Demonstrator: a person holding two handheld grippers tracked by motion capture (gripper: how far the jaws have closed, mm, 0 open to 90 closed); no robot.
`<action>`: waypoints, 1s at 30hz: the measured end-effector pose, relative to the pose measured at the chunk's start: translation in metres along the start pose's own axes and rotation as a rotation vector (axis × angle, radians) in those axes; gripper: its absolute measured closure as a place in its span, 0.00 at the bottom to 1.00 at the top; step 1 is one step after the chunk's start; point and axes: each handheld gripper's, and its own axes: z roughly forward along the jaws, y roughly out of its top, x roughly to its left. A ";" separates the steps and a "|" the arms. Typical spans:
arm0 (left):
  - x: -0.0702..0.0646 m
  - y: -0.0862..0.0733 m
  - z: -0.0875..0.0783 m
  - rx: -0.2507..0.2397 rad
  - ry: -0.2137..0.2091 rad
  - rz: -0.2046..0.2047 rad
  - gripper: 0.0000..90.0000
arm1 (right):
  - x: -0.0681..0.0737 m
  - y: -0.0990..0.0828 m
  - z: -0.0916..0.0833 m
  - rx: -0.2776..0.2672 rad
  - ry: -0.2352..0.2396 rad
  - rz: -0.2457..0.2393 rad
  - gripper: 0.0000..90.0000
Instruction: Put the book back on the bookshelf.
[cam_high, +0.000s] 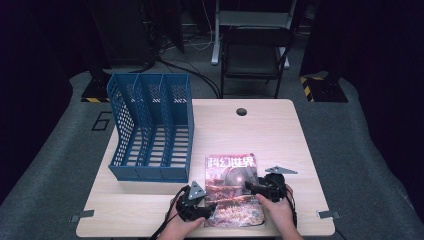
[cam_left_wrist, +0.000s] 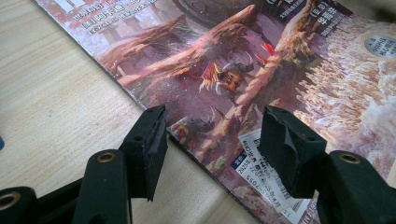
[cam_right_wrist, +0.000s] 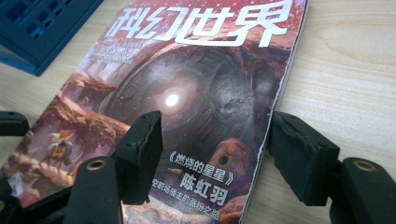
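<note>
High view: magazine (cam_high: 232, 187) flat on bench (cam_high: 150, 207), near edge, right of blue file rack (cam_high: 150, 127).
Left gripper (cam_left_wrist: 212, 133): fingers wide, straddling left edge, nothing gripped.
Right gripper (cam_right_wrist: 215, 149): fingers wide, straddling right edge.
Risk: thin edge flush with bench; fingers may pinch only the cover, or slide it.

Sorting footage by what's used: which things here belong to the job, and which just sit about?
In the job:
magazine
left tool, jaws apart astride its left edge
right tool, jaws apart astride its right edge

Just about:
blue file rack
black chair
floor cables
</note>
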 end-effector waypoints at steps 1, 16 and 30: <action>0.000 0.000 0.001 -0.008 0.007 0.000 0.46 | -0.002 0.001 -0.001 -0.002 0.006 0.030 0.41; 0.003 -0.002 0.000 -0.012 -0.021 0.019 0.46 | -0.008 0.003 -0.010 -0.062 0.080 0.120 0.45; 0.003 -0.004 0.000 -0.028 -0.015 0.031 0.46 | 0.006 0.009 -0.021 -0.093 0.186 0.111 0.48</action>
